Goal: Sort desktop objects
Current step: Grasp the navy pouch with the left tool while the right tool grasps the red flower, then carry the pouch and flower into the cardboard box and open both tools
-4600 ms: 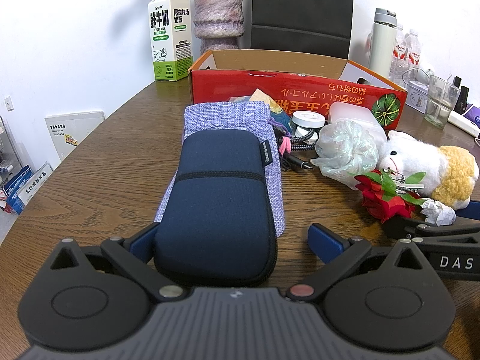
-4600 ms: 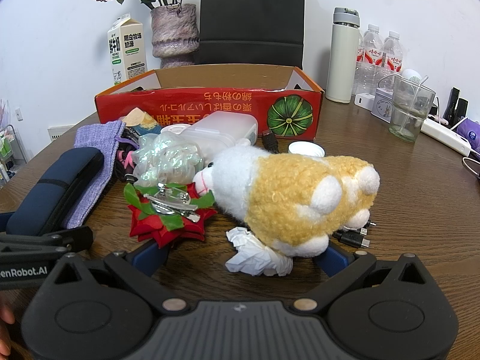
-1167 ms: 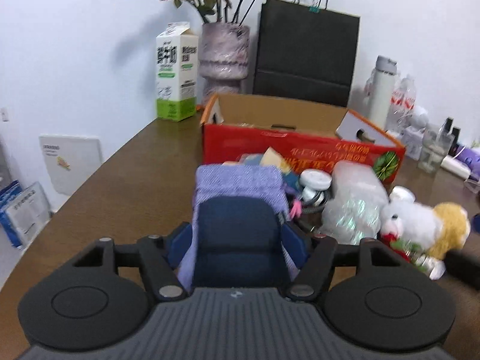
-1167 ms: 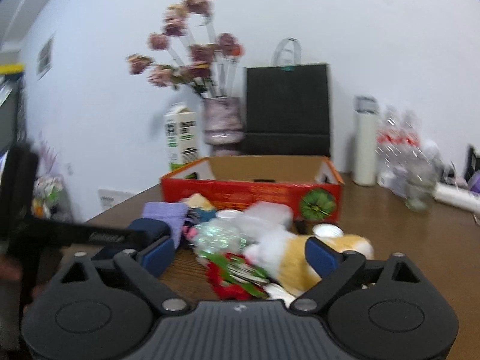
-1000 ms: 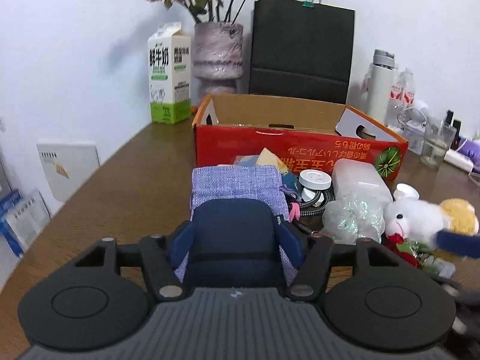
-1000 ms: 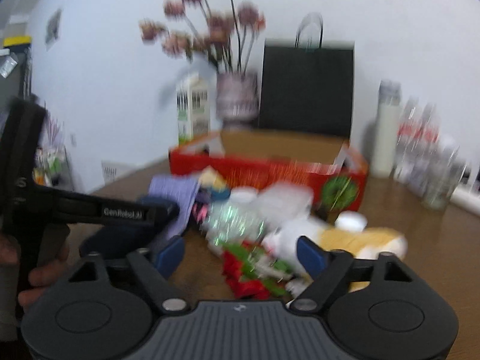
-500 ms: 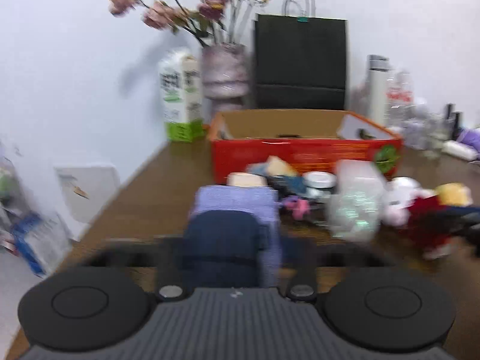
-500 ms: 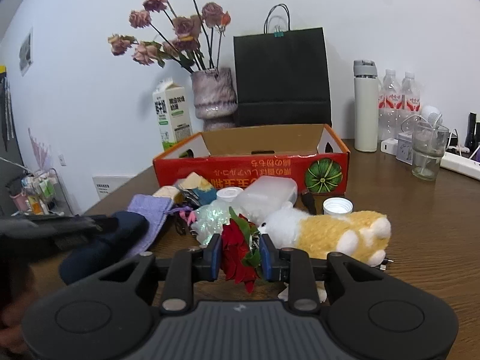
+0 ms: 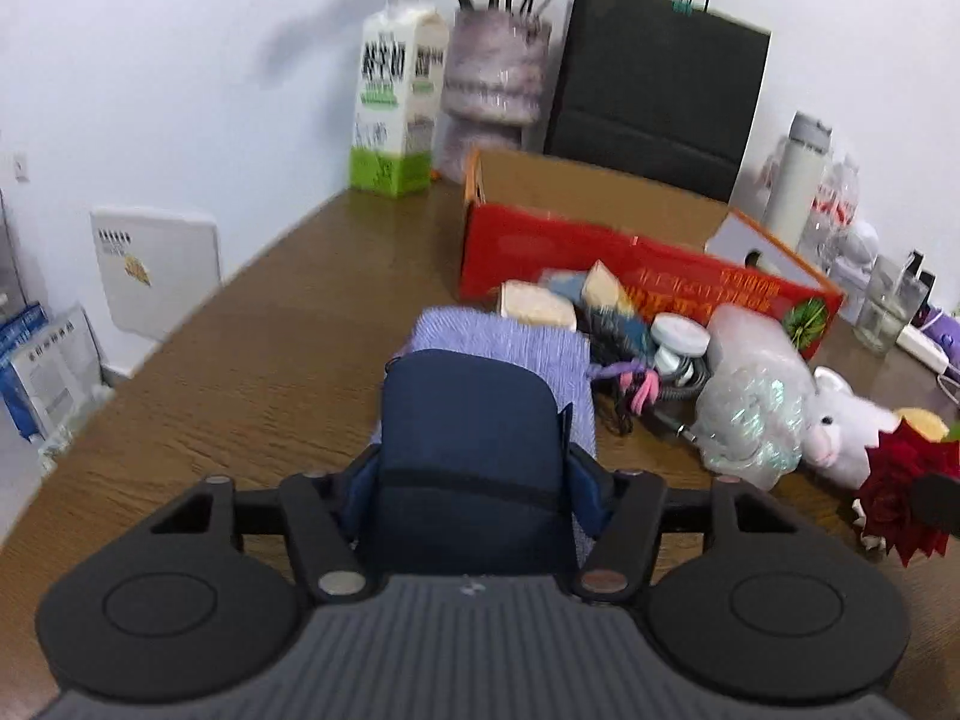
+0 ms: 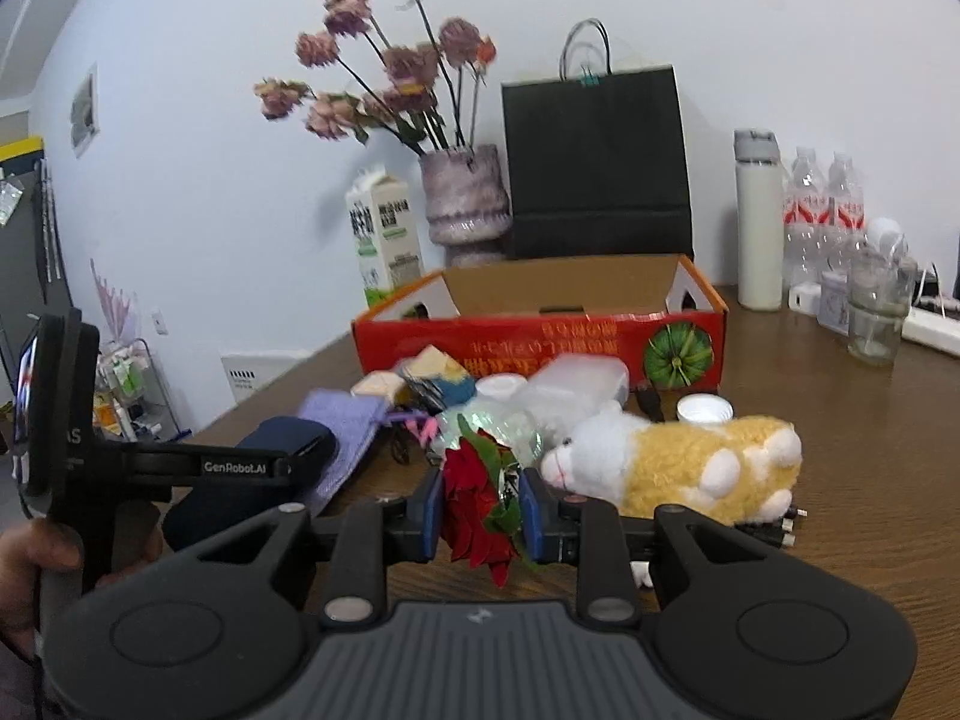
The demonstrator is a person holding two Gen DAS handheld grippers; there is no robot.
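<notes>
Table point(image 9: 252, 360) holds a red box point(image 9: 600, 252) near its far edge, likely where things go. Left gripper point(image 9: 474, 480) squeezes the blue pouch point(image 9: 468, 456), lifted off the table. Right gripper point(image 10: 480, 516) pinches the red flower point(image 10: 477, 504) the same way.

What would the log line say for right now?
left tongs: shut on dark blue fabric pouch | right tongs: shut on red artificial rose | red cardboard box: open, nothing visible inside
</notes>
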